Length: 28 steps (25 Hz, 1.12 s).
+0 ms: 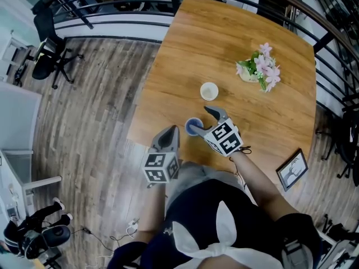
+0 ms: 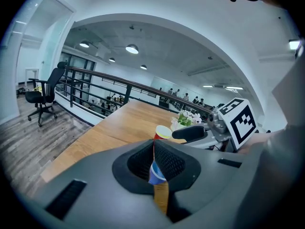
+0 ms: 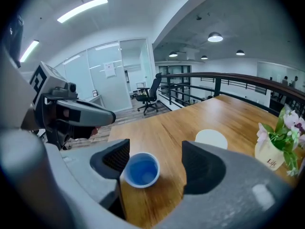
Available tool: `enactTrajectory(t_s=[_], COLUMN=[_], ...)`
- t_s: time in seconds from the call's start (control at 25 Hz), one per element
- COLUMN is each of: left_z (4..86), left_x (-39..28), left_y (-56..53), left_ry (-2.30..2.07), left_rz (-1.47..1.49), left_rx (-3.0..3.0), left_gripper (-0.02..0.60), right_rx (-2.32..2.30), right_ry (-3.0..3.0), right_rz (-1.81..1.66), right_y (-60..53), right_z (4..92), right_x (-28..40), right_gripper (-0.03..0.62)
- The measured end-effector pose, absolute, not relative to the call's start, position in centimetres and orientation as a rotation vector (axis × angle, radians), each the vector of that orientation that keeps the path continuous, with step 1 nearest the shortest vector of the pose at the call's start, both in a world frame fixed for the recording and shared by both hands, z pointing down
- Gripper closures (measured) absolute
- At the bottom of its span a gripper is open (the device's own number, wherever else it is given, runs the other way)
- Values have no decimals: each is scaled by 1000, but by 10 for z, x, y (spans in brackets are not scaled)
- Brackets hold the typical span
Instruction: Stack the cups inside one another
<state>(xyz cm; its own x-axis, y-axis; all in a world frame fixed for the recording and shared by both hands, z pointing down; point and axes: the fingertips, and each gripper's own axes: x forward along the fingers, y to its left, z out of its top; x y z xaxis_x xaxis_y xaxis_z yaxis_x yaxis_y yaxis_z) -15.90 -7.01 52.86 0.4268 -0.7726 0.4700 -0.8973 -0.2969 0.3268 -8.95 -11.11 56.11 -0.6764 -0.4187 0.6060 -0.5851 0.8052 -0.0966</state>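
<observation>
Blue cup [image 3: 141, 170] stands between the right tool's [image 3: 155, 152] spread jaws.

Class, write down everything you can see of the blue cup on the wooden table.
The blue cup is small and round, paper by the look of it, blue inside with a pale rim. It stands upright, mouth up and empty, on the wooden table near the person's edge. It sits between the open jaws of the right tongs, close beside one jaw; whether they touch cannot be told. The other cup stands apart, farther back.
</observation>
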Motion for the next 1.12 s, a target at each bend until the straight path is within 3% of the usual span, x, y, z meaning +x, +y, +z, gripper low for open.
enactTrajectory(t_s=[1.12], left_z=[536], left_x=[-165], left_y=[-46], left_ry=[-1407], left_rz=[324], left_rx=[2103], left_gripper=[564], right_rx=[615], right_ry=[-2205], right_rz=[268], right_y=[-72], right_z=[619], right_x=[-105], right_gripper=[235])
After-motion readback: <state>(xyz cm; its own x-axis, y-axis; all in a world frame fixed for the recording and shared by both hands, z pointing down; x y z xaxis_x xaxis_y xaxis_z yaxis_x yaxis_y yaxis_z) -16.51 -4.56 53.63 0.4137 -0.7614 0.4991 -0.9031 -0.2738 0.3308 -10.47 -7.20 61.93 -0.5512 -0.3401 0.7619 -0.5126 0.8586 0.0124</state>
